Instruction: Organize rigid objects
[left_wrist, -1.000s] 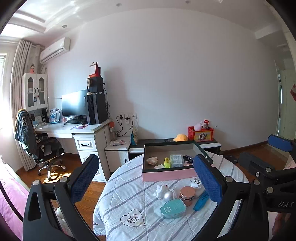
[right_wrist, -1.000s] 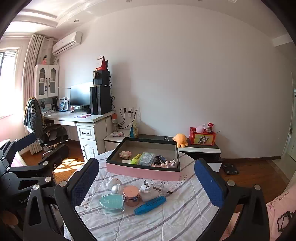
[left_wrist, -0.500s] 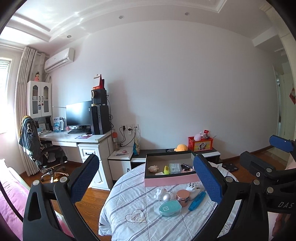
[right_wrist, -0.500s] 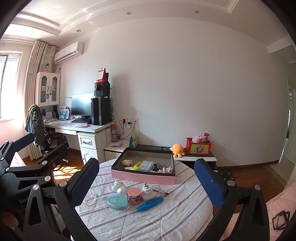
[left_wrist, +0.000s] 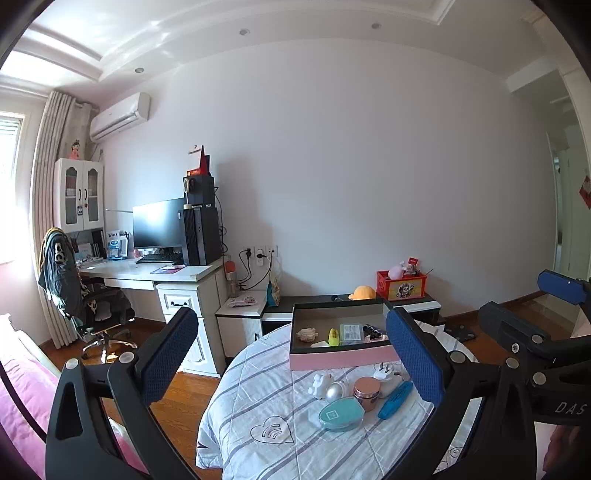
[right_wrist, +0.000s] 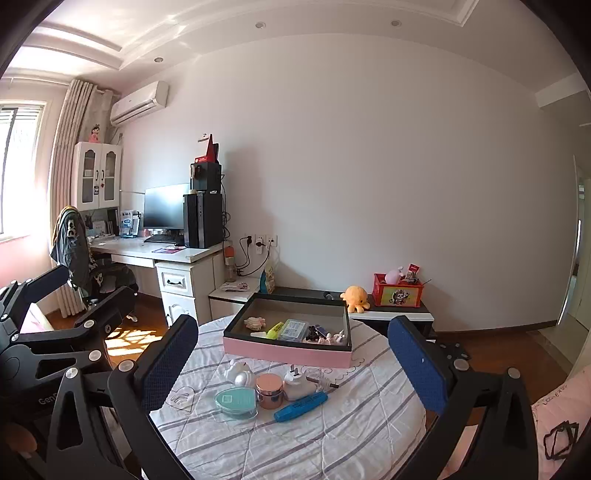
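Observation:
A pink box (left_wrist: 341, 359) (right_wrist: 288, 354) with a dark rim stands on a round table and holds several small items. In front of it lie a teal case (left_wrist: 340, 414) (right_wrist: 236, 401), a rose-gold jar (left_wrist: 366, 388) (right_wrist: 270, 384), a blue marker (left_wrist: 395, 400) (right_wrist: 301, 406), a white plug (right_wrist: 297, 380), a silver egg-shaped thing (left_wrist: 335, 390) and a white figurine (left_wrist: 319, 383). My left gripper (left_wrist: 295, 362) is open and empty, well back from the table. My right gripper (right_wrist: 295, 363) is open and empty, also back from the table.
The round table (left_wrist: 258, 406) (right_wrist: 351, 424) has a striped white cloth. A desk with monitor (left_wrist: 159, 225) and an office chair (left_wrist: 92, 306) stand at the left. A low cabinet with a red box (right_wrist: 397, 293) and an orange plush (right_wrist: 354, 297) is behind the table.
Both grippers have drawn back and up from the table, so the table and box look smaller and lower. Both stay open and empty.

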